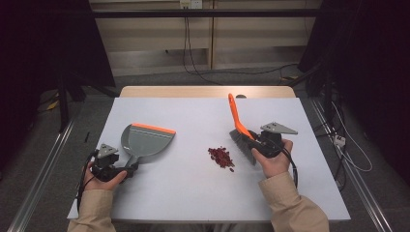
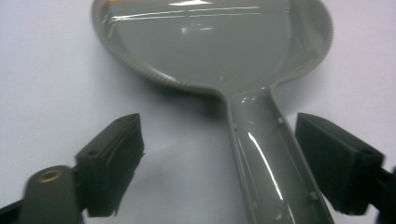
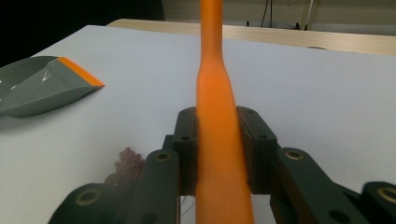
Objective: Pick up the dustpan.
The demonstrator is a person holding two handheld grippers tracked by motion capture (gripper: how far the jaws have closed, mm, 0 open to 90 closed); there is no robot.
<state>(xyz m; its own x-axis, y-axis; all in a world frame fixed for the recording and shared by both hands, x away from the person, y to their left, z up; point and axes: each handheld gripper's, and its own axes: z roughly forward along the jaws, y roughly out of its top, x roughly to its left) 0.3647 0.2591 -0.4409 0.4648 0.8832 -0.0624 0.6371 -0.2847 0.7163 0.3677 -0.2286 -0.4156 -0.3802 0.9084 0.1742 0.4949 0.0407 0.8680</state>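
The right tool [image 3: 218, 140] pinches the brush handle [image 3: 215, 93]; the left tool [image 2: 219, 158] is spread astride the dustpan handle [image 2: 266, 158].

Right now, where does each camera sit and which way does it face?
High view: above the person's side, looking forward and down on the table; both forearms and hands enter from below.
Left gripper view: rides the left gripper, open astride the dustpan handle.
Right gripper view: rides the right gripper, shut on the brush.
Shared: left and right gripper views both show the dustpan.
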